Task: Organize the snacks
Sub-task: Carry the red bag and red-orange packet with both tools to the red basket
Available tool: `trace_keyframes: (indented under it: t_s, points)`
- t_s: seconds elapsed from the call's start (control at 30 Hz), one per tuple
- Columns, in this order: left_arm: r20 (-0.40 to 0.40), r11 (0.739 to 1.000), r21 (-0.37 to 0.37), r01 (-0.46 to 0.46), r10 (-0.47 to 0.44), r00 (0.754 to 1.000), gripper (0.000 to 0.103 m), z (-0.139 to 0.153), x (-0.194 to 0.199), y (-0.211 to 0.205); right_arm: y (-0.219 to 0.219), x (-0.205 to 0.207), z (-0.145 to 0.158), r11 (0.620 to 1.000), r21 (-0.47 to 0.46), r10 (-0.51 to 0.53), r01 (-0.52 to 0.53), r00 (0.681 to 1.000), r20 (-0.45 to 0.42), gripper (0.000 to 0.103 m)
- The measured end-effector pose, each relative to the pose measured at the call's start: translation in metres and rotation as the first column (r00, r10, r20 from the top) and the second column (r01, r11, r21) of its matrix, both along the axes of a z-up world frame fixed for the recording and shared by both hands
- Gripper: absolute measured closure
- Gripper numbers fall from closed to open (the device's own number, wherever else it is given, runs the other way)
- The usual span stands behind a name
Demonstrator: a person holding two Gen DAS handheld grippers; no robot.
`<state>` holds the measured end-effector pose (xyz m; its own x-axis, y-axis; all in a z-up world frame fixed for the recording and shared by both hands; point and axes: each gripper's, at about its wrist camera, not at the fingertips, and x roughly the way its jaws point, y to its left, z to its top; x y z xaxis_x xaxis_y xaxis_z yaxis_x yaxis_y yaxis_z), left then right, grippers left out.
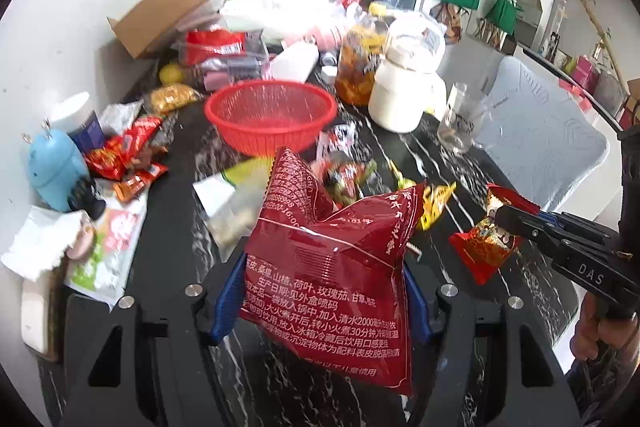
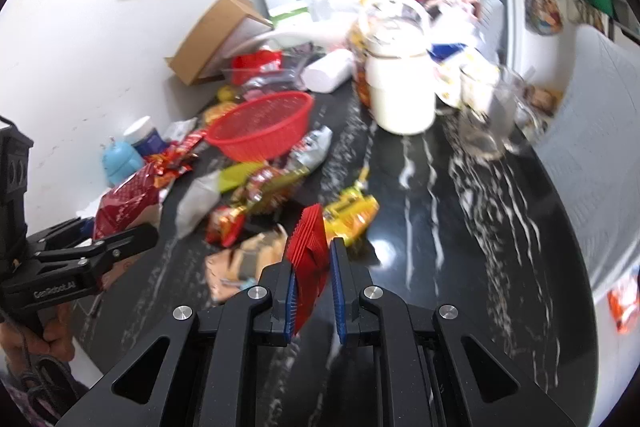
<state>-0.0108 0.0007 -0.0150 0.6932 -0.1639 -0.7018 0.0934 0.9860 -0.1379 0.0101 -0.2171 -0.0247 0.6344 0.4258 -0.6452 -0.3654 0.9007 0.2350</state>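
1. Left gripper [image 1: 326, 291] clenched the large dark-red packet [image 1: 332, 267]; right gripper [image 2: 314, 291] pinched a small red sachet [image 2: 308, 259], both above the black marble table [image 2: 420, 227]
2. Carrying each over the red basket [image 1: 272, 115] before releasing seemed wise

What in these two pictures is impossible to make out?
- Left view: the big red bag hides the table behind it.
- Right view: motion blur smears the snack packets.
- Right view: the small red packet shows edge-on, its label unseen.
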Motion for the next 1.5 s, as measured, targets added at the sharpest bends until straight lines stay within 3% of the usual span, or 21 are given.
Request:
trace_keyframes:
  t_s: [0.47,0.83,1.1,1.5]
  points:
    - [0.128,1.0,-0.006,-0.021,0.021,0.992,0.037,0.041,0.035,0.017,0.028,0.037,0.049,0.995,0.013,0.097,-0.099,0.987,0.128,0.088]
    - [0.208,0.999,0.001,-0.034,0.033,0.978,0.037,0.067,0.083,0.027,0.05,0.086,0.073,0.989,0.017,0.143,-0.149,0.974,0.176,0.088]
    - [0.217,0.999,-0.019,-0.04,0.043,0.975,0.037,0.07,0.127,0.036,0.067,0.126,0.08,0.985,-0.003,0.173,-0.175,0.966,0.193,0.088]
    - [0.164,0.997,0.008,-0.074,0.072,0.984,0.037,0.051,0.193,0.053,0.101,0.186,0.073,0.979,-0.042,0.204,-0.2,0.963,0.176,0.088]
